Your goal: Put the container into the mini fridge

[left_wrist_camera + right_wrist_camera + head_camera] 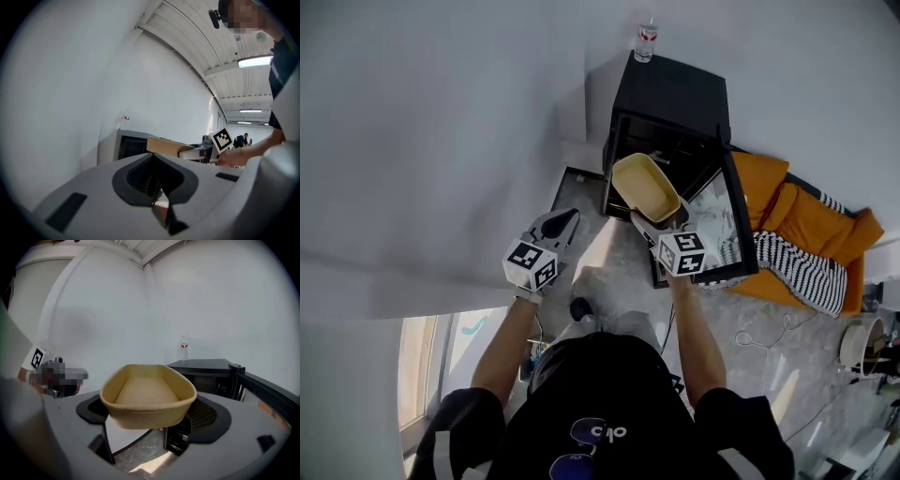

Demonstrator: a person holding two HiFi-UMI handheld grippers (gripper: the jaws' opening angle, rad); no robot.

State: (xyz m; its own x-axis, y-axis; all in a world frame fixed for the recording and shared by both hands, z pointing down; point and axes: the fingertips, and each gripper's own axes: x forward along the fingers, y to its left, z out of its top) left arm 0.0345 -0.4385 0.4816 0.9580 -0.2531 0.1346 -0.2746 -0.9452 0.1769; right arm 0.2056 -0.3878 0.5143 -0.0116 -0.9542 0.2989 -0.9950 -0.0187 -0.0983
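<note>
A tan, empty oval container hangs in front of the black mini fridge, level with its open front. My right gripper is shut on the container's near end. In the right gripper view the container sits between the jaws, with the fridge behind it to the right. The fridge door stands swung open on the right. My left gripper hovers left of the fridge, shut and empty. The left gripper view shows that gripper, and beyond it the container and fridge.
A small water bottle stands on the fridge's top at the back. An orange cushion and a striped cloth lie right of the door. Cables trail on the floor. A white wall runs along the left.
</note>
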